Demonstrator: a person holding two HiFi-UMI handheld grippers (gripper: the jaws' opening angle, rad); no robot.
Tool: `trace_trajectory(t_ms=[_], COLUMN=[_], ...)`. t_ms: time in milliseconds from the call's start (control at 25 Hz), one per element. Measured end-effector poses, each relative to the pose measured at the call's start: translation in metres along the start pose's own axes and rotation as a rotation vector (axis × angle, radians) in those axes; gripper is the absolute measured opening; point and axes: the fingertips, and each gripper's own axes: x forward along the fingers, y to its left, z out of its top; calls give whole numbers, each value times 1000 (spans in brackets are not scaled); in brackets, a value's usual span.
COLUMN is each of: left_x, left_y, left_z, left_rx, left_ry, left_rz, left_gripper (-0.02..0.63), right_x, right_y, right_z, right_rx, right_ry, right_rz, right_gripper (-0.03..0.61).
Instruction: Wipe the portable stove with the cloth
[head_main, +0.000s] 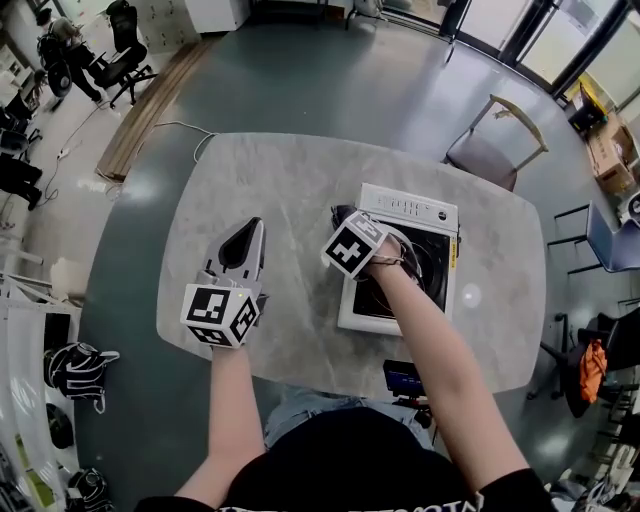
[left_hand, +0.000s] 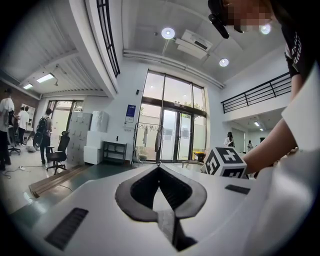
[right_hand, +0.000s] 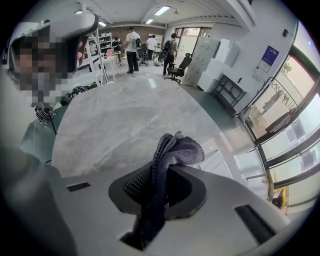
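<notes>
The portable stove (head_main: 420, 215) is white with a black cooking top and lies right of centre on the marble table (head_main: 280, 180). My right gripper (head_main: 345, 222) hovers at the stove's left far corner, shut on a dark grey cloth (head_main: 341, 212). In the right gripper view the cloth (right_hand: 175, 150) bunches up out of the closed jaws of the right gripper (right_hand: 167, 167), with a white strip of the stove (right_hand: 220, 162) beyond it. My left gripper (head_main: 254, 224) rests on the table left of the stove. The left gripper (left_hand: 158, 166) is shut with nothing in it.
A wooden chair (head_main: 495, 150) stands at the table's far right side. A small dark device (head_main: 403, 378) sits at the near edge by the person's body. Office chairs (head_main: 120, 60) and people are far off on the floor to the left.
</notes>
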Motion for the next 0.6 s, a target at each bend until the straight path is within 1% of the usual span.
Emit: trace_trajectory(t_ms=[200,360,520,600], left_x=[5,6,7,7], left_y=[6,8,10,12], left_z=[-5,-9,-13,-14], left_rx=[-5,-4,-3,-5], left_ry=[13,26,40,43], left_rz=[13,29,44,51], left_gripper=[11,11,11,11], right_x=[7,9,9,12], right_y=[-17,-39,-50,-55], right_z=[9,13,15,17], right_rx=[-24,-63,-23,-25], right_ry=[16,27,8,-4], right_rz=[2,-5,58,79], right_gripper=[64,64,64,64])
